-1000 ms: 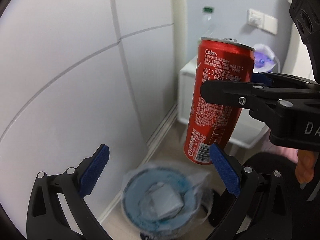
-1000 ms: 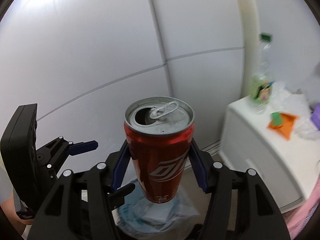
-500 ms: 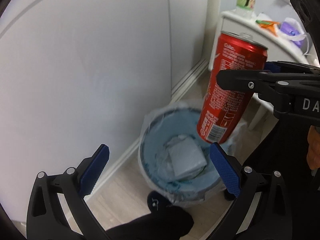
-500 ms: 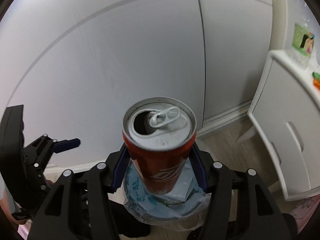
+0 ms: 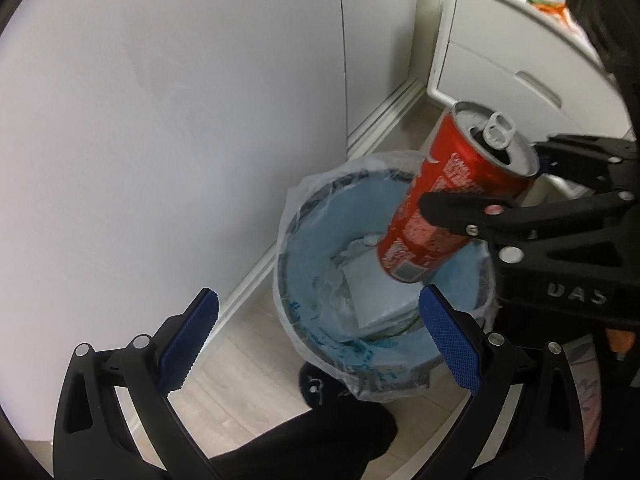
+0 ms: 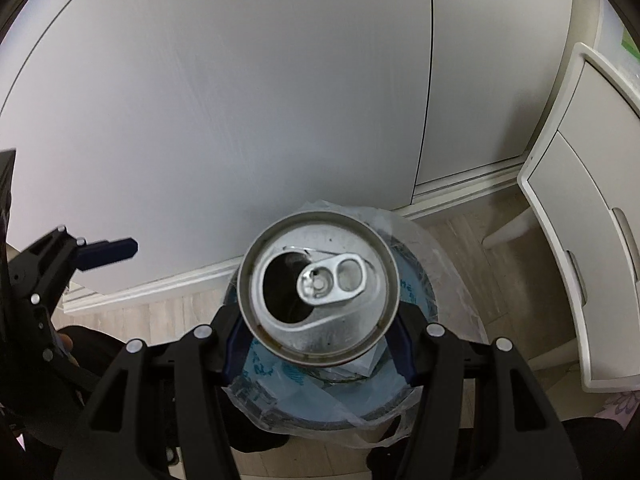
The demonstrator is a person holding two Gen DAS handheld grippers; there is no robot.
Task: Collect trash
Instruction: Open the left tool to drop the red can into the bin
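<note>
The right gripper (image 6: 316, 344) jaws clamp a red Coke can (image 5: 452, 204) above the bag-lined trash bin (image 5: 288, 264), while the left gripper (image 5: 316, 336) jaws stand apart, empty.

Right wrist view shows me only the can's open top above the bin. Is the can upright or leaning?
Observer: Leaning. The left wrist view shows the red can tilted, base toward the lined bin, clamped in the right tongs.
Operator: Anything in the bin under it?
Observer: A flat white packet lies at the bottom.
Operator: And the left tongs?
Observer: The left tongs are open, holding nothing.
</note>
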